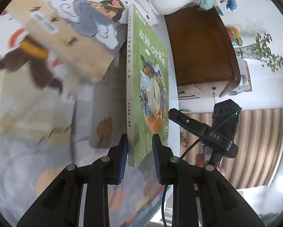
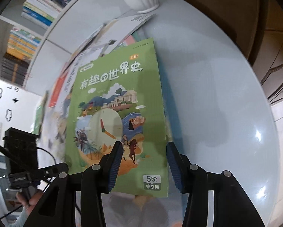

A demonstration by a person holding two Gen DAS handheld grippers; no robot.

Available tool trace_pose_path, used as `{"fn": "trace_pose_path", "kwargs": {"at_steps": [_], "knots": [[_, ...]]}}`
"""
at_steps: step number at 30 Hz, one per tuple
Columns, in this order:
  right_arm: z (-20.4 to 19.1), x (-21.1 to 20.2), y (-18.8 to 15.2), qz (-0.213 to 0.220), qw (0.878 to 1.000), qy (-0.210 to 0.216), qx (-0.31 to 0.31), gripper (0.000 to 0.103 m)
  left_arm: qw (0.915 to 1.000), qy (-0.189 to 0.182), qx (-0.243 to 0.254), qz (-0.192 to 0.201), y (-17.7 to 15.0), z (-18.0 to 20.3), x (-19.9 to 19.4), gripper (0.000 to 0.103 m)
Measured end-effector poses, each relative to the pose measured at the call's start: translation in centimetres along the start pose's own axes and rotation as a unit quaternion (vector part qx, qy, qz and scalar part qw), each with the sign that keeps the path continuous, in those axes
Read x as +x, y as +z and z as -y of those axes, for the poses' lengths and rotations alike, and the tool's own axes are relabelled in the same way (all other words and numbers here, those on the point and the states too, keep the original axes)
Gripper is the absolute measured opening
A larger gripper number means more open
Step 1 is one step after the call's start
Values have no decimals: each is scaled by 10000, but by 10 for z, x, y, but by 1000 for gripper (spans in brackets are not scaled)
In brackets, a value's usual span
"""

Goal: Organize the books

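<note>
The green book (image 1: 150, 79) stands on edge in the left wrist view, its grey spine toward the camera, with its near corner between the jaws of the left gripper (image 1: 140, 157). The left pad touches the spine side; the right pad sits just off the cover, so whether the jaws truly clamp the book cannot be told. Left of the green book, other books (image 1: 69, 43) lie overlapped and blurred on the desk (image 2: 217, 94). Beyond the green book stands a white vase (image 1: 171, 1) with blue flowers, and a brown chair (image 1: 201, 49) is to the book's right.

In the right wrist view the right gripper (image 2: 144, 162) has its jaws wide apart and holds nothing; the green book's cover fills the space ahead of them. A bookshelf (image 2: 28, 28) shows far left of the book.
</note>
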State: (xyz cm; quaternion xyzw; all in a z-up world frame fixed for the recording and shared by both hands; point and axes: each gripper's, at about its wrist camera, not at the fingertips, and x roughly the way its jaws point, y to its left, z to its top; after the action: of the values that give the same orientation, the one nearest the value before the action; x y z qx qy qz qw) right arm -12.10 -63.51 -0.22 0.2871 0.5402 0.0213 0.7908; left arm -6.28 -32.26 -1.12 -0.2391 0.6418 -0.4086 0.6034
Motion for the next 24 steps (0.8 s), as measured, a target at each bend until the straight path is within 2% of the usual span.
{"fn": "trace_pose_path", "kwargs": {"at_steps": [2, 4, 6, 8, 9, 11, 13, 15, 17, 19, 21, 24], "knots": [[-14, 1, -11, -73, 9999, 48, -113, 48, 9997, -66, 255, -9, -15, 9, -10, 21], [-29, 2, -32, -219, 9991, 288, -241, 48, 9992, -103, 379, -85, -37, 13, -23, 21], [-47, 7, -54, -351, 9976, 484, -339, 47, 9991, 45, 422, -74, -56, 9, -33, 21], [-68, 17, -75, -418, 9961, 414, -650, 47, 9985, 529, 140, -79, -69, -9, -36, 21], [-74, 25, -82, -475, 9957, 320, -728, 47, 9982, 597, -51, -76, -74, -19, -39, 21], [-76, 33, -90, -591, 9956, 254, -678, 47, 9981, 522, -295, 153, -82, -32, -55, 21], [-76, 26, -95, -538, 9961, 279, -637, 47, 9970, 592, -305, 402, -92, -38, -75, 21], [-73, 22, -98, -528, 9965, 296, -573, 47, 9963, 483, -433, 569, -96, -45, -88, 21], [-71, 26, -101, -632, 9961, 410, -449, 49, 9944, 55, -635, 838, -85, -53, -96, 25], [-73, 36, -104, -756, 9950, 547, -365, 49, 9914, -30, -690, 1111, -68, -52, -95, 26], [-80, 34, -105, -646, 9959, 472, -430, 50, 9895, 357, -685, 1220, -45, -52, -83, 26], [-82, 34, -109, -527, 9971, 457, -305, 50, 9899, 837, -471, 1040, -24, -46, -58, 23]]}}
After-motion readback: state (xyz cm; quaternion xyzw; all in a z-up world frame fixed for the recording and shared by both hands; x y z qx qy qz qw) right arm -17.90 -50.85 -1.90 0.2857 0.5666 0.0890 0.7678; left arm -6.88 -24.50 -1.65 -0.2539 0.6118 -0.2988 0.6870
